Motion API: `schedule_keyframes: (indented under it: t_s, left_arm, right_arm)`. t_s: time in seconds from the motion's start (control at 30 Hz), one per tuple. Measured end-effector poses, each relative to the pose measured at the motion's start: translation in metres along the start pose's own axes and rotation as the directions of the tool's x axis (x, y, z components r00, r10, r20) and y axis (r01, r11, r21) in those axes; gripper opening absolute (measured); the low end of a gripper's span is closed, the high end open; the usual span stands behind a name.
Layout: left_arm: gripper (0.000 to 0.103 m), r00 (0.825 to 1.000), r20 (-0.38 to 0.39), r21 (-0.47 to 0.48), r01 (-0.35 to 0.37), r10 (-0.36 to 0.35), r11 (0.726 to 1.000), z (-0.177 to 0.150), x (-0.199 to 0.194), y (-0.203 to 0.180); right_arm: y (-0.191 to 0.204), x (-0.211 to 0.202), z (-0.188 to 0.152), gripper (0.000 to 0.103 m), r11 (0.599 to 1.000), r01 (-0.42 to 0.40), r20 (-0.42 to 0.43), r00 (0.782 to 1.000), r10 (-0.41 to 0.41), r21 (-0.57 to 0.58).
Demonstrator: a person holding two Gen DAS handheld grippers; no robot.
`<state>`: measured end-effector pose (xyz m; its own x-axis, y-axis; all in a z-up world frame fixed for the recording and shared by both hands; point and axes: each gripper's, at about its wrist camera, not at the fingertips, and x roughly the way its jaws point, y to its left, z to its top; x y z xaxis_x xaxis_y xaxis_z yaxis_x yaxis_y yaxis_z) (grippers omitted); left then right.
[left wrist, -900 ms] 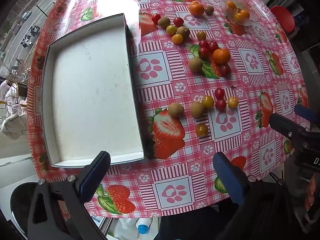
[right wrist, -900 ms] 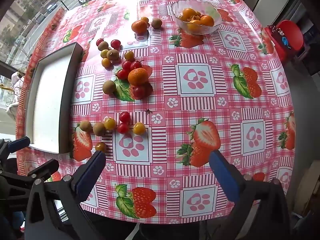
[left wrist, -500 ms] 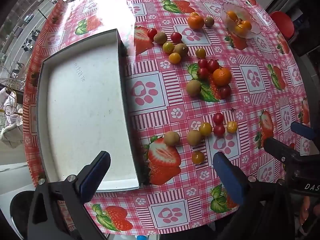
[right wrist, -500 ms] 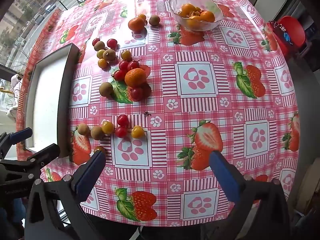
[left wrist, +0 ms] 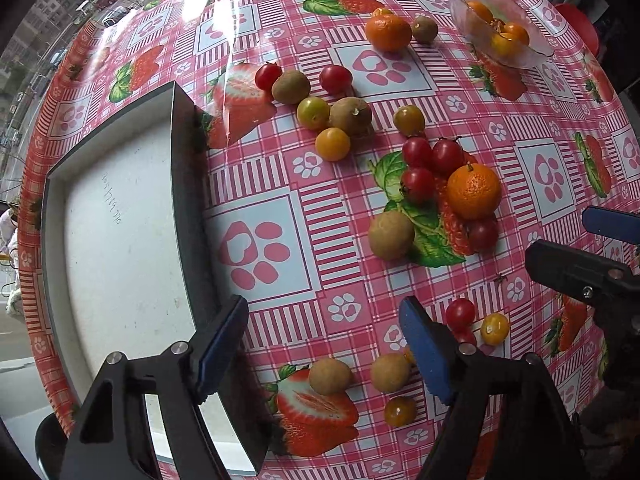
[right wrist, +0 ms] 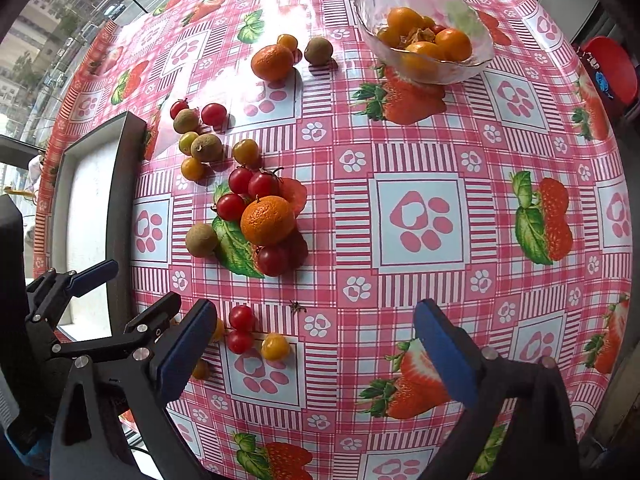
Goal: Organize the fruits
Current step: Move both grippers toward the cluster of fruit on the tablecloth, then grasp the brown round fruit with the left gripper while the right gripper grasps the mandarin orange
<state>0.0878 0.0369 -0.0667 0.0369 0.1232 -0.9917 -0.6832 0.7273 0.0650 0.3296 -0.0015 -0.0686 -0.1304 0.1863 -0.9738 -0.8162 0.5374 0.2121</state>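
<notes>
Loose fruit lies scattered on the tabletop (left wrist: 460,92), spread with a pink strawberry-print cloth, and none of it is yet in the grey tray (left wrist: 120,240). The left claw (left wrist: 324,344) points straight down with its blue pads spread wide and nothing between them. In its own view the nearest cluster sits close under it at about five o'clock: a brown longan (left wrist: 330,376), a second longan (left wrist: 390,372) just beside the right pad, and an amber cherry tomato (left wrist: 400,411) below them. These are round, so no long axis governs the grasp; what matters is that they lie a short way toward the claw's right pad, with the tray at nine o'clock, just beside the left pad.

The right claw (right wrist: 316,344) is also spread wide and empty. In its view the red cherry tomatoes (right wrist: 241,328) and a yellow one (right wrist: 275,346) lie just inside its left pad at ten o'clock. I judge the left hand the nearer to the longans and to the tray, so a pick there seems likeliest.

The right view shows the glass bowl (right wrist: 472,60) of orange fruit whole at one o'clock, and the left claw beside the tray; the left view cuts the bowl at its edge but shows the tray floor bare, and the longans which the right claw's pad hides
</notes>
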Motion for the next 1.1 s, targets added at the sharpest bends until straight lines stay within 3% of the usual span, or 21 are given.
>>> schedule_keyframes:
  t_s: [0.27,0.37,0.43,0.47,0.57,0.67,0.7,0.93,1.1]
  left_arm:
    - [0.08,0.999,-0.016,-0.025,0.043,-0.044,0.999,0.015,0.032,-0.002]
    - [0.079,0.997,0.002,-0.041,0.079,-0.079,0.996,0.019,0.041,-0.015]
    - [0.072,0.995,0.006,-0.048,0.104,-0.104,0.993,0.026,0.046,-0.016]
    - [0.07,0.994,0.009,-0.049,0.106,-0.105,0.993,0.028,0.047,-0.018]
    - [0.06,0.994,0.01,-0.048,0.109,-0.108,0.993,0.045,0.051,-0.032]
    - [0.044,0.993,0.022,-0.054,0.114,-0.113,0.992,0.056,0.052,-0.043]
    - [0.027,0.993,0.026,-0.056,0.116,-0.114,0.992,0.058,0.053,-0.045]
    - [0.028,0.975,0.065,-0.119,0.217,-0.21,0.969,0.084,0.031,-0.049]
    - [0.028,0.971,0.112,-0.13,0.223,-0.209,0.966,0.079,0.002,-0.04]
  right_arm:
    - [0.003,0.039,0.029,0.072,0.998,-0.053,-0.091,0.995,0.049,-0.041]
    - [0.007,0.048,0.036,0.07,0.994,-0.094,-0.104,0.991,0.088,-0.056]
    - [0.012,0.049,0.04,0.069,0.99,-0.116,-0.097,0.989,0.108,-0.079]
    - [0.014,0.05,0.043,0.066,0.988,-0.126,-0.104,0.988,0.116,-0.088]
    - [0.018,0.053,0.048,0.04,0.983,-0.158,-0.13,0.981,0.145,-0.094]
    - [0.02,0.053,0.052,0.039,0.984,-0.151,-0.129,0.982,0.139,-0.091]
    - [0.017,0.05,0.049,0.039,0.985,-0.149,-0.13,0.982,0.137,-0.091]
    - [0.007,0.029,0.035,0.039,0.983,-0.165,-0.11,0.982,0.156,-0.078]
    - [0.011,0.012,0.023,0.039,0.982,-0.17,-0.093,0.982,0.162,-0.086]
